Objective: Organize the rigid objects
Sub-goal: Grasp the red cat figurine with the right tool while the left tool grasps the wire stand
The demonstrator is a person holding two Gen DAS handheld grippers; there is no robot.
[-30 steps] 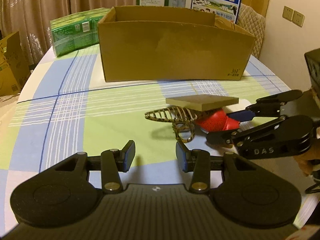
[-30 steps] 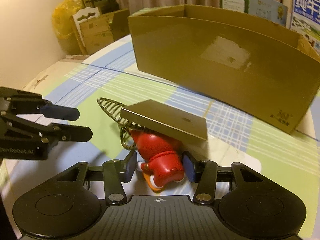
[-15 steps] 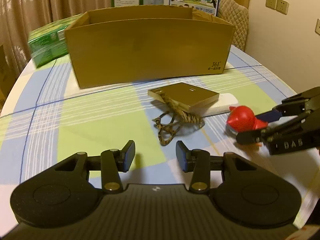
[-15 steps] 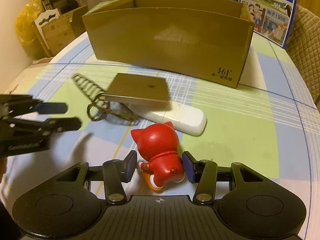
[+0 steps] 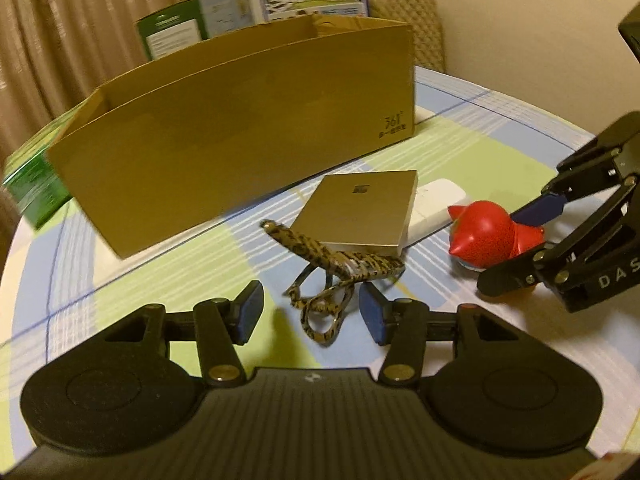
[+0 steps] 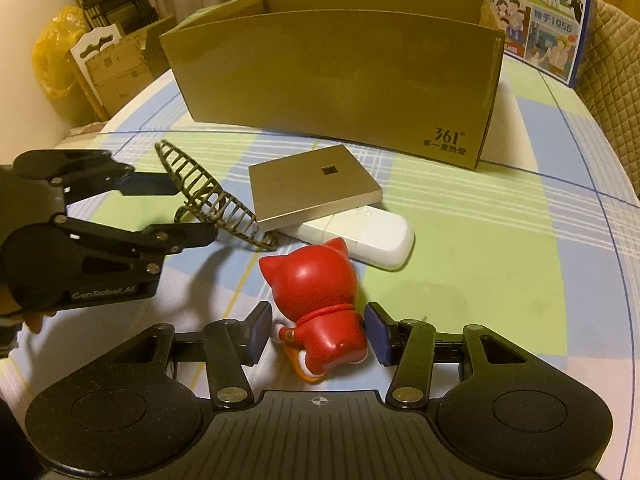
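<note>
A red cat figurine (image 6: 316,280) stands on the checked tablecloth, and my right gripper (image 6: 318,330) is shut on its body. From the left wrist view the same figurine (image 5: 484,232) sits in the right gripper (image 5: 508,248) at the right. A leopard-print hair clip (image 5: 344,268) lies partly under a flat golden box (image 5: 364,208). My left gripper (image 5: 310,312) has its jaws opening, the clip's loops lie between the pads, and nothing presses on them. The golden box (image 6: 312,184) rests tilted on a white oblong device (image 6: 372,240). The left gripper (image 6: 180,210) flanks the clip (image 6: 212,200).
An open-topped cardboard box (image 5: 240,128) stands behind the objects. Green packs (image 5: 32,184), a green carton (image 5: 192,24) and a blue milk carton (image 6: 532,20) sit beyond it. A padded chair (image 5: 404,20) and floor boxes (image 6: 112,64) surround the round table.
The right gripper drew the red figurine out from under the golden box, which dropped onto the white device and clip. The left gripper closed in on the clip and its jaws widened.
</note>
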